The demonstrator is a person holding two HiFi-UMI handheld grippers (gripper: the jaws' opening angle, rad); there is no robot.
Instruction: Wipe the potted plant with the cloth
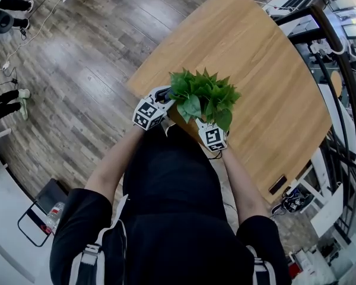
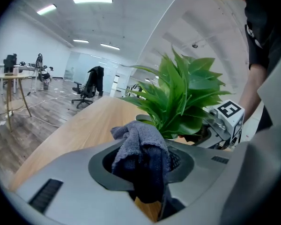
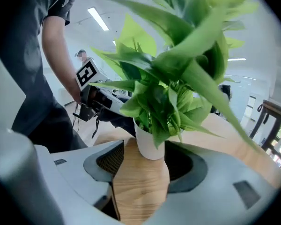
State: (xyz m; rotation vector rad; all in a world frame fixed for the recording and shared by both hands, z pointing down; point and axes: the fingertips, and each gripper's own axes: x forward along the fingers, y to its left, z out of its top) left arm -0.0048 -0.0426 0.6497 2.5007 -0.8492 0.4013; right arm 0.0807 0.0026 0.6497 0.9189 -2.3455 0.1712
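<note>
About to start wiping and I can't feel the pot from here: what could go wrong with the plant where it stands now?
1. The right gripper has its jaws apart around the white pot, not clamped; a push from the cloth could tip it.
2. The plant stands close to the near edge of the table, so a slide might carry it off.
3. The cloth is bunched in the left gripper; its hanging folds may snag leaves.
</note>
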